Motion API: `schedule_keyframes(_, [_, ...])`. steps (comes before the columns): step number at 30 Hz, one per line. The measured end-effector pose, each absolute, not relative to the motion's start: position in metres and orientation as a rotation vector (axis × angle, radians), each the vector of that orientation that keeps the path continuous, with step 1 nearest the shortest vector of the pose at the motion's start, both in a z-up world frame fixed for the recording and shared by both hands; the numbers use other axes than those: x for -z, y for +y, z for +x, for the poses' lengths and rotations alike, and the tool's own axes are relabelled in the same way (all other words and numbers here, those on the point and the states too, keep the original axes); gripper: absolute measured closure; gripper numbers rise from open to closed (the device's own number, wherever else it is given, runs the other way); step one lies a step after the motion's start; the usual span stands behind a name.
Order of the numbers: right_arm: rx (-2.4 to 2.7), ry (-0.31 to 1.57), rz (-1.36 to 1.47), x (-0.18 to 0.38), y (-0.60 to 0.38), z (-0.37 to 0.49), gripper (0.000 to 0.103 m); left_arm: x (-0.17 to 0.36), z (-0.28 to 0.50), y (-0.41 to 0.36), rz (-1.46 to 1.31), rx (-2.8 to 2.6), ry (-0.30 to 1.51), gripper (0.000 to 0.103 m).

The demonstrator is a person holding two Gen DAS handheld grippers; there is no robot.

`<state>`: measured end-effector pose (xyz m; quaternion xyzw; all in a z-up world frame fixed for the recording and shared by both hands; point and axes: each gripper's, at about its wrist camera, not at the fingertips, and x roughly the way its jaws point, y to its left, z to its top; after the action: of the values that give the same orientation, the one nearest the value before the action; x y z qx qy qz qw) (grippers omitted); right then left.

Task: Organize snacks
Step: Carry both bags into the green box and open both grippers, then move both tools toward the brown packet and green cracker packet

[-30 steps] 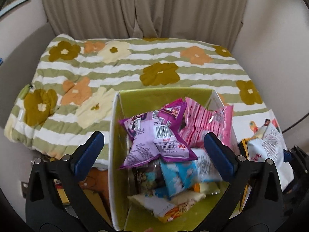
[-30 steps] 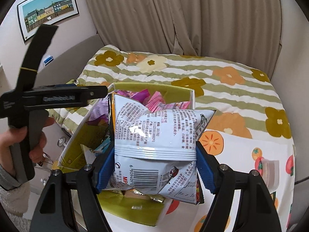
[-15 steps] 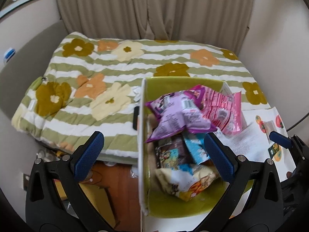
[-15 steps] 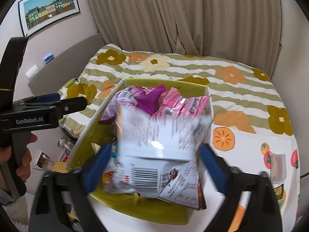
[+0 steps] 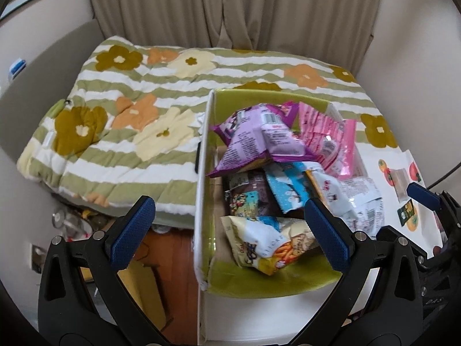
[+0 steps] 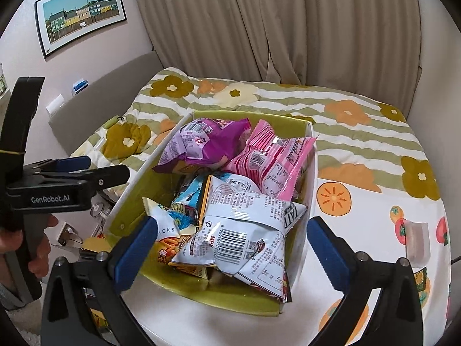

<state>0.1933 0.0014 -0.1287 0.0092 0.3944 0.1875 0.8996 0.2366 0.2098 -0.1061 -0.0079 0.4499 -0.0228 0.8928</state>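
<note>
Inside the green box (image 6: 247, 305), at the 5 o'clock corner of the pile, lies the white snack bag (image 6: 245, 230), resting on the other packets. The right gripper (image 6: 230, 245) hangs just over it; its jaws have just been opening and now stand wide with nothing pressed between them, apparently so the bag could settle in. At 12 o'clock sit the purple bag (image 6: 201, 144) and the pink bag (image 6: 273, 158). The left gripper (image 5: 230, 233) is spread wide and empty over the box's near left wall, seemingly just standing by.
</note>
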Motion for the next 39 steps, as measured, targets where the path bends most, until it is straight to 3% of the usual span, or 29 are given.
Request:
schedule_keyframes(11, [-0.333,0.757,0.051,0.108,-0.043,0.177,0.000,0.085,0.228,0.150,0.035,0.108,0.884,0.000])
schedule_keyframes(21, [-0.255,0.756,0.048,0.107,-0.150,0.160,0.000,0.074,0.224,0.034,0.028,0.167,0.864,0.000])
schedule_keyframes(39, [-0.106,0.871,0.085,0.158,-0.320,0.146,0.000,0.137,0.277,-0.192,0.088,0.354,1.024,0.000])
